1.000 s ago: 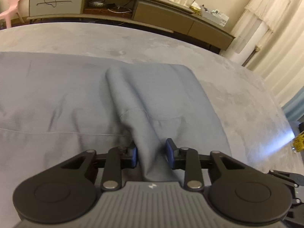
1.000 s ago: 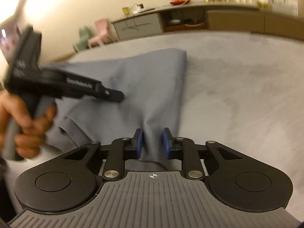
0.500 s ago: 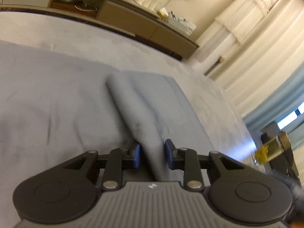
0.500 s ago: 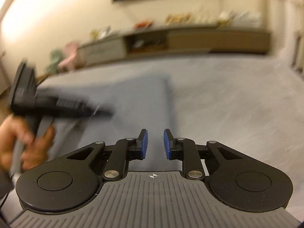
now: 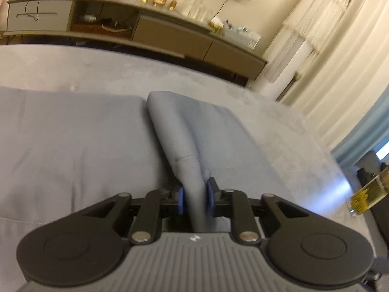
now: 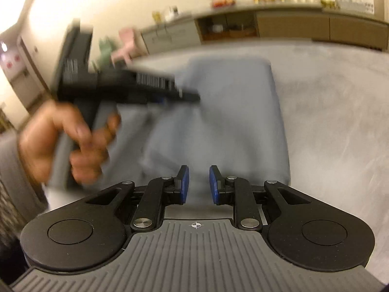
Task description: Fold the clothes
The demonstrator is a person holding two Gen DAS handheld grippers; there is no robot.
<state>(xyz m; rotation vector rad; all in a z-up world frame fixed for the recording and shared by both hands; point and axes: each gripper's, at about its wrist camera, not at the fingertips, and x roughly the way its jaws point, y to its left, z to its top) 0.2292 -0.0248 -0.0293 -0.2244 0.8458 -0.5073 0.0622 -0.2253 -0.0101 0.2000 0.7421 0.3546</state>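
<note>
- While the left gripper [image 5: 195, 198] has its jaws clamped on a bunched edge of the soft blue-grey cloth garment [image 5: 73, 146], the best thing to do is keep that hold firm and carry the flap across slowly, so it lands flat.
- I think the step in hand is folding one side of the garment over the rest of it.
- Lift the flap only a little, so it does not drag the rest of the garment along.
- Line up the flap's edge with the edge under it before letting go.
- The right gripper [image 6: 198, 185] has its jaws apart, with nothing between them, so it is free to press down or take a new corner.
- The garment lies spread on the wide grey velvety bed [image 5: 279, 126]; I judge it a bed, but it may be a big cushion.
- In the left wrist view, a twisted strip of the garment runs from between the jaws toward the far side, with the flat part to its left and a folded part to its right.
- In the right wrist view, the folded part of the garment lies just past the open jaws, and it is not touching them as far as I can tell.
- The person's left hand [image 6: 70, 143] is blurred there, to the left of the right gripper.
</note>
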